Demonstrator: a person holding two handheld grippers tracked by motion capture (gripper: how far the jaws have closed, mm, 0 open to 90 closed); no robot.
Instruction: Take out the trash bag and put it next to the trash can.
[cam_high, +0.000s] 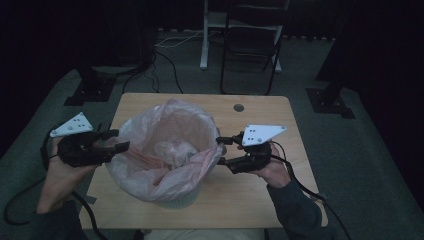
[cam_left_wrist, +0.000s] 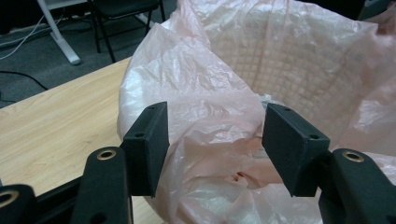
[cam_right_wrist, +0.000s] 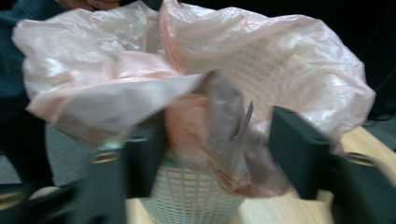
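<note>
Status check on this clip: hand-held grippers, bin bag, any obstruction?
Left hand-held gripper open, bag rim between jaws. Right hand-held gripper open at opposite rim. Pink bag draped over basket. Nothing in the way.

right gripper (cam_right_wrist: 212, 149) fingers (cam_right_wrist: 296, 151) motion-blurred, basket (cam_right_wrist: 189, 198) mostly hidden under pink bag (cam_right_wrist: 289, 70)

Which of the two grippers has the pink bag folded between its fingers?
The right gripper: a fold of the pink bag hangs between its fingers. The left gripper only faces the bag's rim.
</note>
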